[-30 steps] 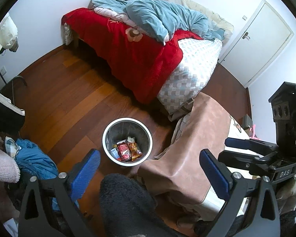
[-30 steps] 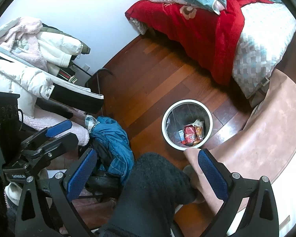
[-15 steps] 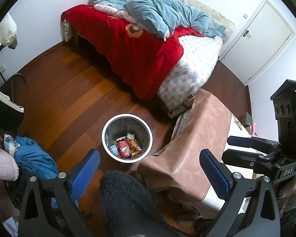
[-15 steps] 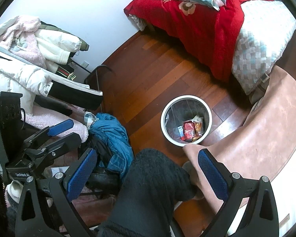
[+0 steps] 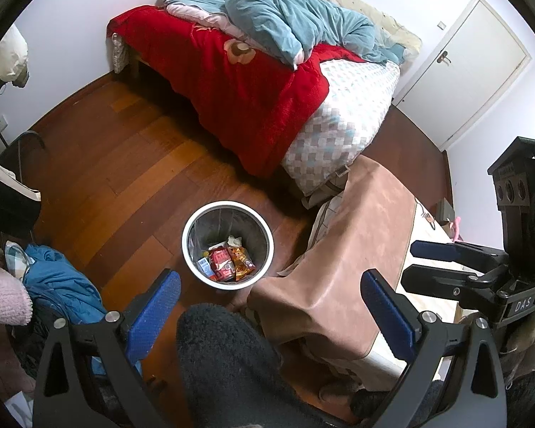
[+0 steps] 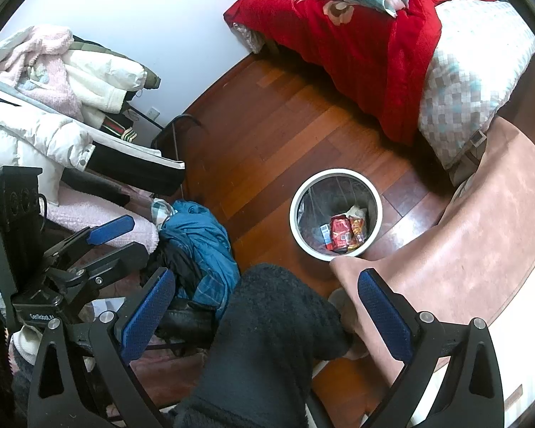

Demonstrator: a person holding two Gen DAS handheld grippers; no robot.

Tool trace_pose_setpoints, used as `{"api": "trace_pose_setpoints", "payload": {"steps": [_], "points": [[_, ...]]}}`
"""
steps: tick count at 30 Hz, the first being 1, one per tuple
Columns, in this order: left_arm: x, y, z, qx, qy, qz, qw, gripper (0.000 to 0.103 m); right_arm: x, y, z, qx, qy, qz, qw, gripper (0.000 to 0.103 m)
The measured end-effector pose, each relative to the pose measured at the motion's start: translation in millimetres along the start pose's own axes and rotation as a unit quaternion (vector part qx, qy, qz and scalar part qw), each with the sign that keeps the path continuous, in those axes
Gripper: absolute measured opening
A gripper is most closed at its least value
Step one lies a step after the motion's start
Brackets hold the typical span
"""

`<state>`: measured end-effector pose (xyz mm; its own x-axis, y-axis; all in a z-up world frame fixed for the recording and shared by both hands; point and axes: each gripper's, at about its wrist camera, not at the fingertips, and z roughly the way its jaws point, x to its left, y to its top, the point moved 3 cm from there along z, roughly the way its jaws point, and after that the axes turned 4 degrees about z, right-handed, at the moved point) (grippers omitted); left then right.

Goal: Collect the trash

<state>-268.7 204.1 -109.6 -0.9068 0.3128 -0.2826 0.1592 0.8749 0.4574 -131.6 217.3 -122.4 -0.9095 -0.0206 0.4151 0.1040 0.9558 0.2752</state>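
Observation:
A white-rimmed trash bin stands on the wooden floor, also in the right wrist view. Inside lie a red snack packet, an orange wrapper and other wrappers; the red packet also shows in the right wrist view. My left gripper is open and empty, held above a dark-trousered knee near the bin. My right gripper is open and empty above the same knee. Each gripper shows in the other's view: the right, the left.
A bed with a red blanket and teal duvet fills the far side. A table under a brown cloth stands right of the bin. Piled clothes and a blue jacket lie left. A white door is far right.
Both views have drifted slightly, so the bin sits a little higher and nearer in frame. Both grippers stay open and empty.

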Motion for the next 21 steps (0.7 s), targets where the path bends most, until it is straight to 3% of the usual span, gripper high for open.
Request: {"api": "trace_pose_setpoints", "payload": {"steps": [21], "points": [[3.0,-4.2,-6.2,-0.002,0.001,-0.008,1.0,0.103,1.3,0.1,2.2,0.0,-0.005,-0.005,1.0,0.103]]}}
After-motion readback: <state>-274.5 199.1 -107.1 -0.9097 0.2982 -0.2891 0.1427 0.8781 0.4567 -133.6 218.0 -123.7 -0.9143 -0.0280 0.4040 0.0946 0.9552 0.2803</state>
